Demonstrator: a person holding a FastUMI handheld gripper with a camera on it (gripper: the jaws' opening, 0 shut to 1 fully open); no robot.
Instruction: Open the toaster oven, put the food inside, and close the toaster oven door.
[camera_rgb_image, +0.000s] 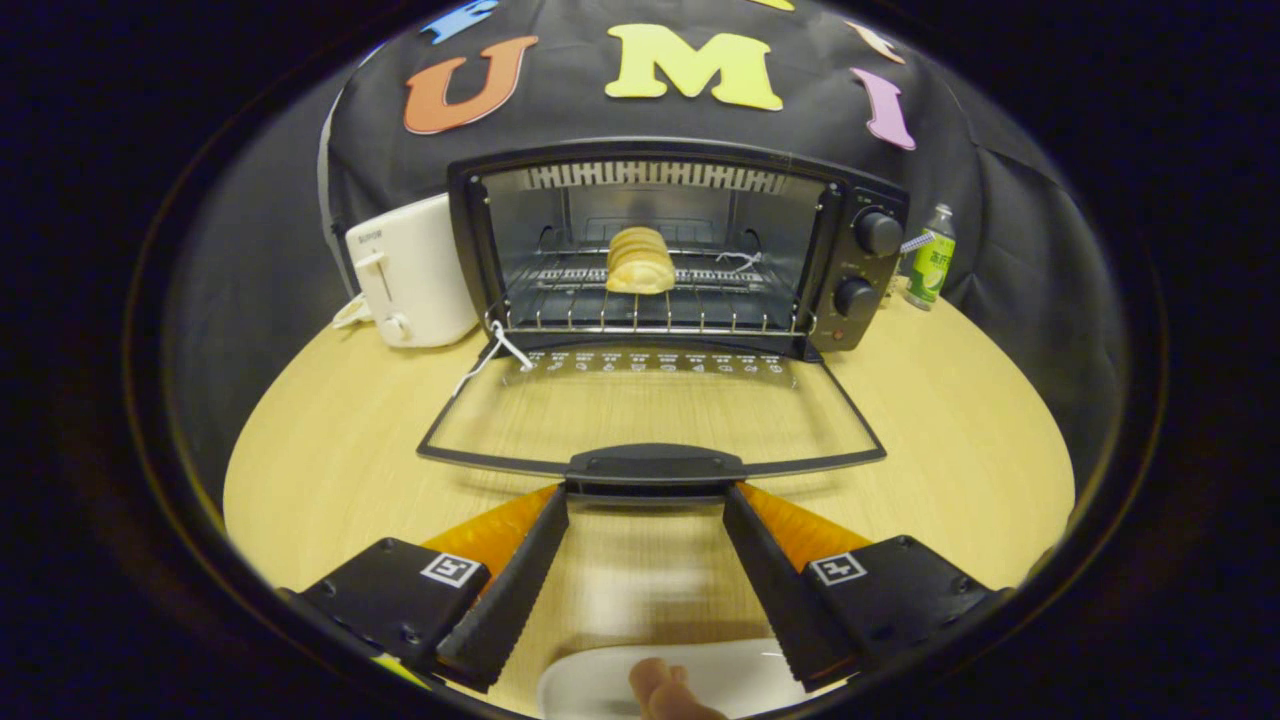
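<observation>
Two of three steps done, by the look of things: toaster oven (680, 250) open, food (640, 261) already inside on the wire rack (640, 300), at about the middle of the cavity. Only the closing left.

Door (650, 415) folded fully down at 6 o'clock from the cavity, glass lying flat just above the bench (330, 450), black handle (655, 468) at its near edge. Tool (645, 500) spread wide, pinching nothing; tips of both fingers (525, 570) sitting just under the ends of the handle, one at either side, close enough to be touching it or nearly so, though contact cannot be confirmed. Orange backing visible behind each finger.

Looks poised for the lift: judged as the start of swinging the door up toward 12 o'clock until it meets the oven front. Needs an upward, forward push under the handle, or a pinch on it first; a slip off the smooth handle edge is the likely risk.

White string (500, 350) hanging from the left hinge corner, at 9 o'clock from the door, possibly liable to catch in the closing gap. White toaster (410, 270) at 9 o'clock from the oven, green bottle (930, 257) at 3 o'clock, both apart from the door's path. White plate (700, 675) between the fingers at the near end, with a small pale object (665, 685) on it, identity unclear.
</observation>
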